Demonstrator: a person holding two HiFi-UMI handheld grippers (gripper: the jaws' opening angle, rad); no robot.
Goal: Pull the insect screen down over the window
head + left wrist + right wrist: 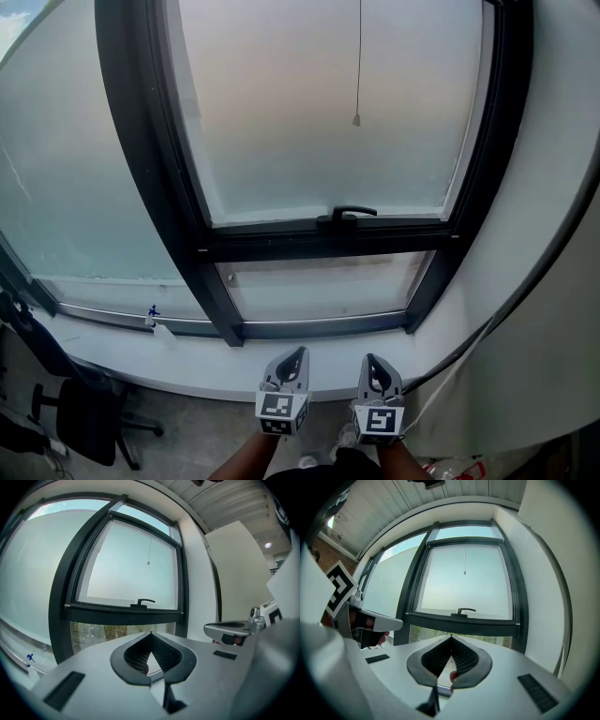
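Holding left gripper (pixel 300 352) and right gripper (pixel 369 359) closed, empty, well below the pull cord (pixel 356 119); unopened, likely to knock it aside.

A black office chair (pixel 89 427) stands on the grey floor (pixel 202 427) at the near left, below a long white ledge (pixel 187 370). On the ledge's far left sit a small blue item (pixel 153 311) and a small white one (pixel 164 333), too small to identify. A dark cable (pixel 516 300) curves down the white wall (pixel 553 187) on the right. Overhead runs a slatted ceiling (pixel 393 503).
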